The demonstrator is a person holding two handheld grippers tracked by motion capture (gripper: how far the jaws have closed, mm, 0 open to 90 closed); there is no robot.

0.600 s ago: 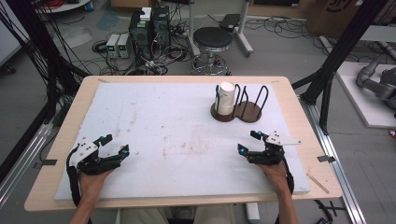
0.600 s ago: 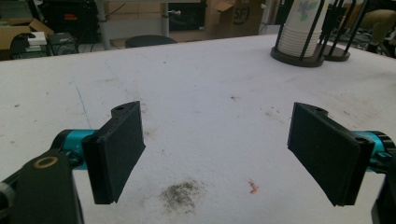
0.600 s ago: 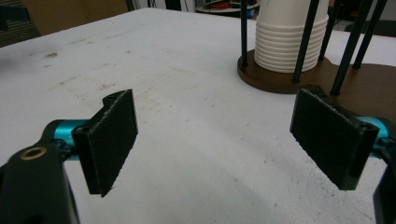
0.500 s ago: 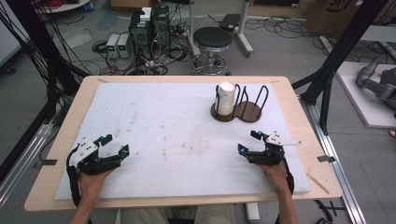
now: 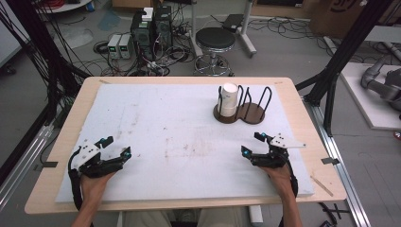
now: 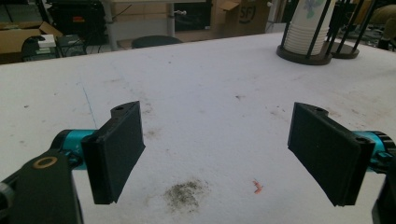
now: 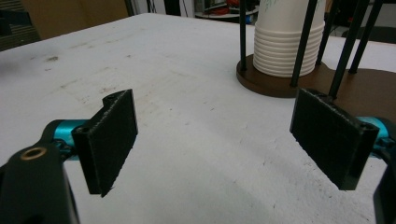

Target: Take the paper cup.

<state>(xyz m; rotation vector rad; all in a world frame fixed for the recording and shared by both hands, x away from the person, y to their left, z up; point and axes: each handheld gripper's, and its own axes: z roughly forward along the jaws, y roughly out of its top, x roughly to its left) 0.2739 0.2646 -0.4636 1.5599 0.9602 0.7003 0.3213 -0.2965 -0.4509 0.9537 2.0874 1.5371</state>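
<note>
Paper cups, white, nested in one stack: the stack stands upright inside the left ring of a dark double holder, whose black wire posts fence it so it cannot tip, toward the far right of the bench. Right claw: rests near the front right edge, jaws spread wide with nothing between them, aimed at the holder, apparently ready to reach; the stack lies ahead of it and slightly left, well apart. Left claw: near the front left corner, jaws likewise wide and empty, far from the cups. White padded mat: covers the bench, stained.
</note>
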